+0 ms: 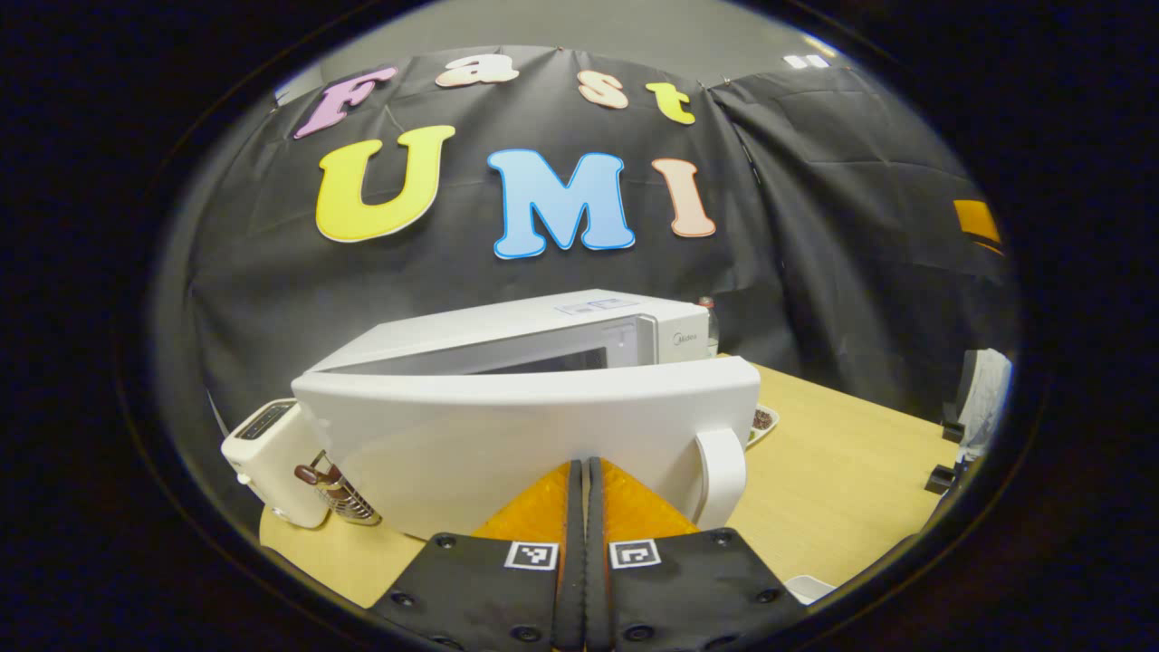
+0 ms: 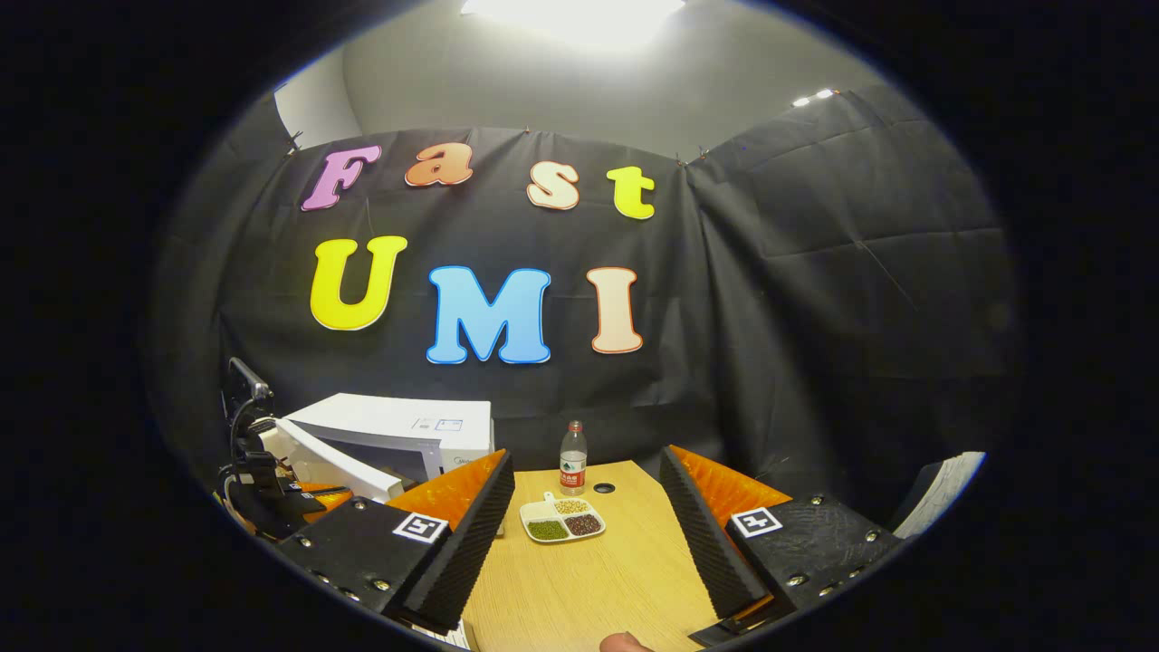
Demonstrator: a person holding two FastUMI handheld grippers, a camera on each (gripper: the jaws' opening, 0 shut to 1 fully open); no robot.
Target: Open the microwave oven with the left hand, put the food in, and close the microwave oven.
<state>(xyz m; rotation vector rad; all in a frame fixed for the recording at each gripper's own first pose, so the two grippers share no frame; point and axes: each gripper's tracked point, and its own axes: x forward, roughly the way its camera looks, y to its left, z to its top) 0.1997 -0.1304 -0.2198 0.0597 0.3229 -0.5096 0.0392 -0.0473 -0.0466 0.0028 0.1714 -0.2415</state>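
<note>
Left gripper view: the left gripper (image 1: 584, 471) has its two fingers pressed together with nothing between them, tips up against the outer face of the microwave door (image 1: 534, 435). The door stands partly open, swung out from the microwave oven (image 1: 543, 330), and hides most of the cavity; only a dark strip of the opening shows above its top edge. The door handle (image 1: 723, 475) sits just right of the fingertips; contact with it cannot be confirmed. Left of the door a small white appliance (image 1: 267, 457) stands on the wooden table (image 1: 842, 471), partly covered by the door, with a small metal item (image 1: 340, 489) beside it that is too unclear to identify. A sliver of the divided food dish (image 1: 762, 422) shows past the door's right edge. Right gripper view: the right gripper (image 2: 589, 534) is spread wide and holds nothing, above the table. The food dish (image 2: 561, 522), three compartments of grains or beans, lies on the table between and beyond the fingers, outside the oven. A water bottle (image 2: 572, 457) stands upright just behind it. At far left the other gripper rig (image 2: 263, 489) is at the open door, much of it dark and hard to make out. A fingertip (image 2: 625, 643) is cut off at the bottom edge.
</note>
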